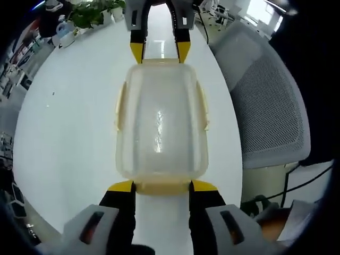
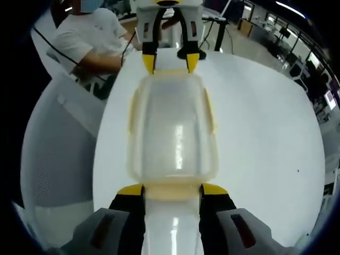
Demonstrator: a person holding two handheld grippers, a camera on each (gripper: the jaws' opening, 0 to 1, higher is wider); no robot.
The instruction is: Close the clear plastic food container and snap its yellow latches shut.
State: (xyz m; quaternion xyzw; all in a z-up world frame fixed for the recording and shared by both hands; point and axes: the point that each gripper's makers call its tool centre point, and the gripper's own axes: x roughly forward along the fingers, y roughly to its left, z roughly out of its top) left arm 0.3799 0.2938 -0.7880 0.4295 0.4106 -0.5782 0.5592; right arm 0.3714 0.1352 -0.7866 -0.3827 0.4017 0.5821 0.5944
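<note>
Yellow-tipped jaws of the left tool (image 1: 162, 186) are seen spread apart, one tip at each corner of the near end of the container (image 1: 161, 122); nothing is clasped between them, and the end latch (image 1: 162, 187) lies in the gap. The right tool (image 2: 172, 189) is held the same way at the opposite end, jaws parted and ungripping, tips touching or just short of the container's rim; which cannot be told.

Container: clear plastic, lid seated on top, placed flat on the white counter (image 1: 69, 122) between the two tools.

Latches: pale yellow, four noted. Side latches (image 1: 202, 106) appear folded down against the walls, though whether they are snapped home cannot be told. The end latches, one beneath each tool, seem to be the ones in hand.

Progress, as judged: closing is done; latching is well advanced, with the two end latches probably left to be pressed.

Surroundings: a grey mesh chair (image 1: 271, 106) beside the counter; a potted plant (image 1: 93, 13) at its far edge; a person in a white shirt (image 2: 87, 37) seated beyond.
</note>
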